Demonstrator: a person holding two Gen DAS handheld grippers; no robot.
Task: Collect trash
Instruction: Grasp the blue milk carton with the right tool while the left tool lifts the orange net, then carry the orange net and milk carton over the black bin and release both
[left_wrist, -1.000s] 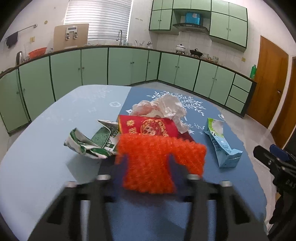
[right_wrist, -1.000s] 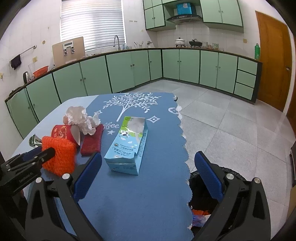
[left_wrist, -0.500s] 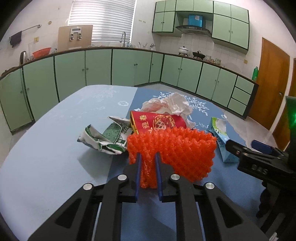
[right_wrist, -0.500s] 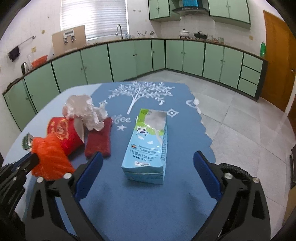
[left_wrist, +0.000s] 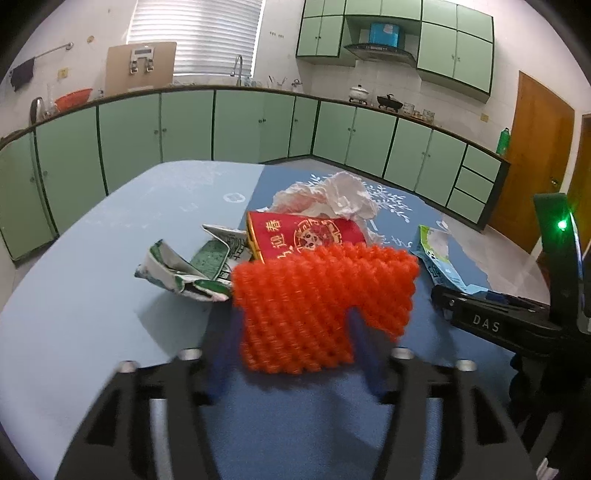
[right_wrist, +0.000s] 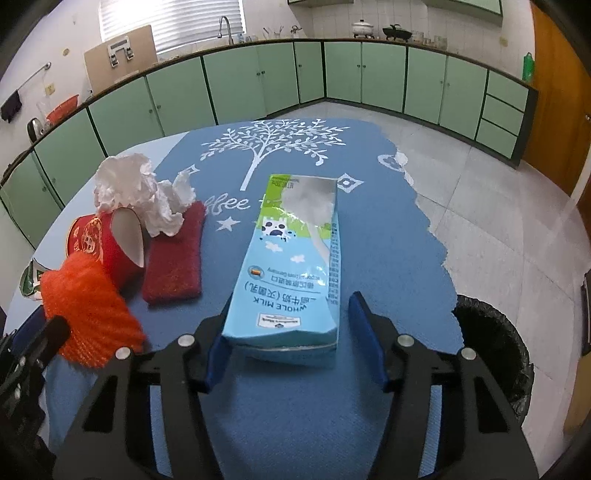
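Observation:
An orange mesh net (left_wrist: 317, 302) sits between the fingers of my left gripper (left_wrist: 293, 350). Its jaws are opening and stand apart from the net's sides. A light-blue whole-milk carton (right_wrist: 291, 266) lies flat on the blue mat, between the fingers of my right gripper (right_wrist: 290, 325). Those jaws are closing; the left pad is at the carton's corner and a gap shows on the right. Behind the net lie a red paper cup (left_wrist: 306, 236), crumpled white tissue (left_wrist: 332, 199) and a crumpled green-and-white wrapper (left_wrist: 184, 269).
A dark red pad (right_wrist: 175, 258) lies beside the cup. A black-bagged bin (right_wrist: 491, 350) stands on the floor just past the table's right edge. The light-blue table (left_wrist: 92, 277) spreads to the left. Green cabinets line the walls beyond.
The left jaws were pinched on the orange net half a second ago and have sprung wide. The right gripper came down over the milk carton and its jaws have narrowed around it.

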